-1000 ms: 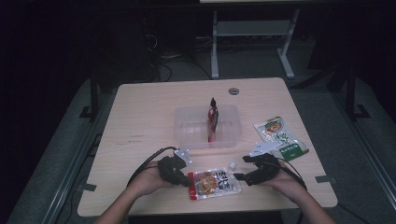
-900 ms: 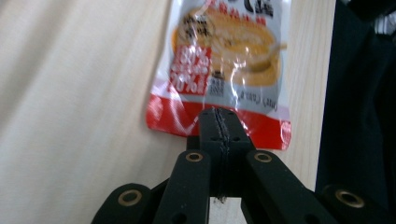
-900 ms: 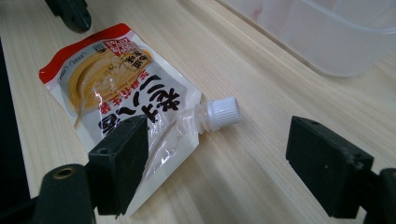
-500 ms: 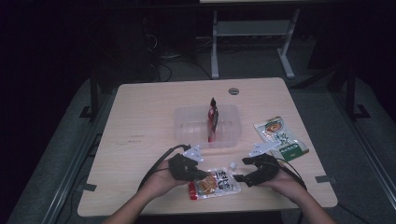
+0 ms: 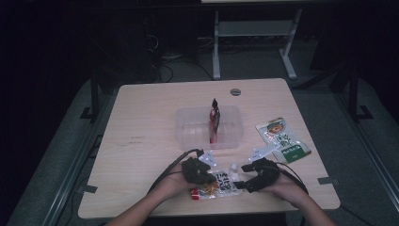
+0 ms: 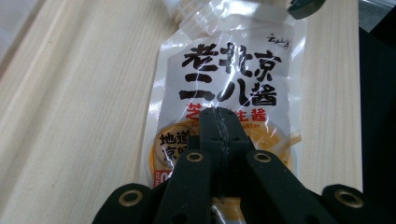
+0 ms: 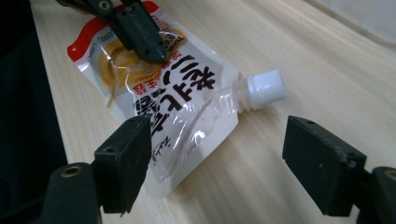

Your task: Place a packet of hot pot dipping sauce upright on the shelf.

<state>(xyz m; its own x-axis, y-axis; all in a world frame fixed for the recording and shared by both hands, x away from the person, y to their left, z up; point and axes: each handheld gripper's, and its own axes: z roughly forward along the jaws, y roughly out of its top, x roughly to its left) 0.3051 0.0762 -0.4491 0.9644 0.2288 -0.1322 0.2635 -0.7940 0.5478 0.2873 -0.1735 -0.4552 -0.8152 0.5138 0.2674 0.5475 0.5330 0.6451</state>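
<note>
Pinning the pouch near the bench's front edge

High view: pouch (image 5: 217, 183) lies flat between both tools, tub (image 5: 188, 129) behind. Left gripper view: left tool (image 6: 219, 122) is clamped tight with nothing between, tips pressing the glossy white pouch with black print; keep that pressure steady. Right gripper view: right tool (image 7: 218, 154) gapes wide around the clear top corner by the cap (image 7: 265, 88); I'd close squarely there.

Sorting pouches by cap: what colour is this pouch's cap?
White cap, clearest in the right gripper view.

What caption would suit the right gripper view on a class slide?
Open right gripper faces a spouted sauce pouch flat on the table; shut left gripper presses it.
</note>
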